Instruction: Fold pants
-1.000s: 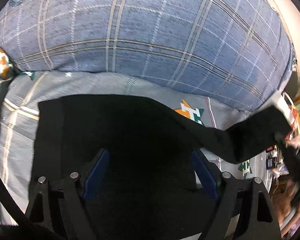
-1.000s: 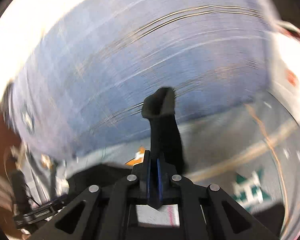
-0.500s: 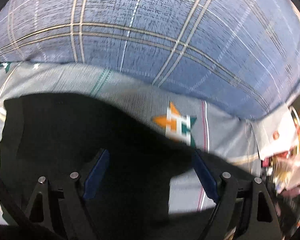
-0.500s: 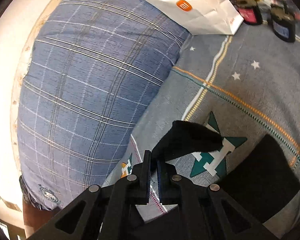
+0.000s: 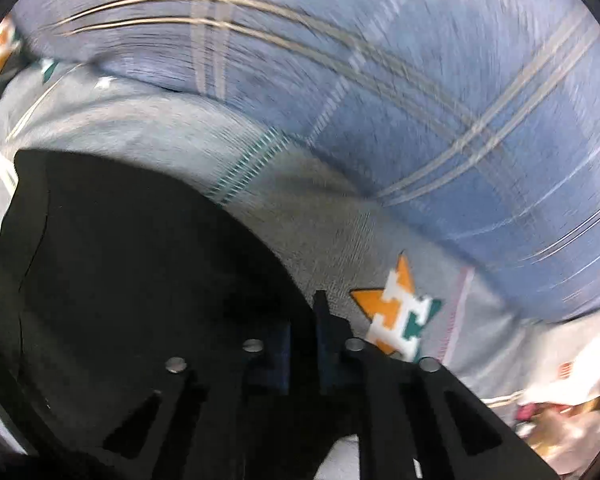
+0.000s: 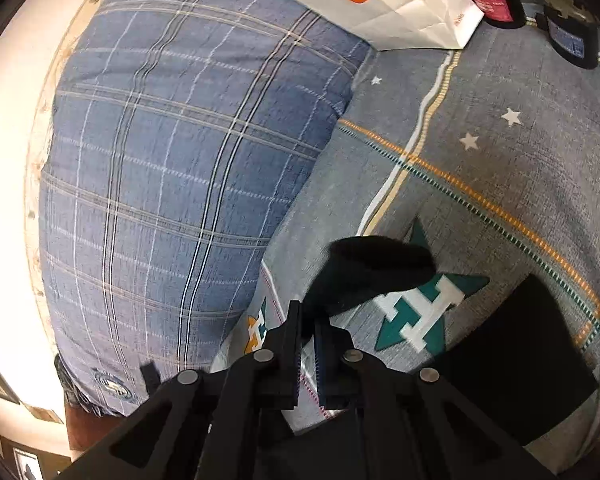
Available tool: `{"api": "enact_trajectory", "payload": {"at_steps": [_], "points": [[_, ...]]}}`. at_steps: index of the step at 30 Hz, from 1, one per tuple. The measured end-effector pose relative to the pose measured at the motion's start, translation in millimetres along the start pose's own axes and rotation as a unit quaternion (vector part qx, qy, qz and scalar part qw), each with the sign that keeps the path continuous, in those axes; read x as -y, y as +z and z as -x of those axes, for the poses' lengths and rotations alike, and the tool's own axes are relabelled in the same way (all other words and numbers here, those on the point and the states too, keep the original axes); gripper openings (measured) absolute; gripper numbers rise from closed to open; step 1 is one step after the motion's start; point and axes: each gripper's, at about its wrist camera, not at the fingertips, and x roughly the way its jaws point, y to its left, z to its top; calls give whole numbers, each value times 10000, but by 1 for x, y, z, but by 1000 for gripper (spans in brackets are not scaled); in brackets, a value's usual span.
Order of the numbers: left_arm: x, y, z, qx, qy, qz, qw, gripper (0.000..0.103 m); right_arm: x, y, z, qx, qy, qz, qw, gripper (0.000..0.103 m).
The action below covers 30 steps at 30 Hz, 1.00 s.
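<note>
Left tongs [image 5: 303, 330] have just snapped together, and it looks like they're pinching the edge of the black fabric pants [image 5: 132, 280], which spread out to their left over the grey star-patterned bedsheet [image 5: 332, 232]. Right tongs [image 6: 307, 334] are clamped on a black corner of the pants [image 6: 364, 268] that arches just ahead of them, likely so both ends travel together into a fold. The right view alone shows the white paper bag [image 6: 396, 12] far ahead, beyond the blue plaid pillow [image 6: 172, 168]; the left view, blurred, shows the broad flat panel.
</note>
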Motion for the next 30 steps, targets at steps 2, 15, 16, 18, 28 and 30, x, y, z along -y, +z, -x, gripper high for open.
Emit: {"api": "enact_trajectory", "payload": {"at_steps": [2,15,16,18,28,30], "points": [[-15,-6,26,164,-477,118,9987,7,-3,8,-5,-207,276,118,9993,6],[-97,-125,73,151,-1581,-142,9872,7,10,-8,51,-239,421,1708,9841,6],[-101,-133,68,154,-1510,-240,9881,8,19,-14,53,-317,260,1779,9832,6],[-113,-148,52,57,-1358,-319,9902,8,41,-26,46,-645,-263,1828,9807,6],[-119,-161,72,272,-1997,-468,9784,8,69,-38,87,-154,-219,1903,9814,6],[-116,-164,70,297,-1752,-704,9816,8,74,-42,81,-309,-288,1834,9821,5]]}}
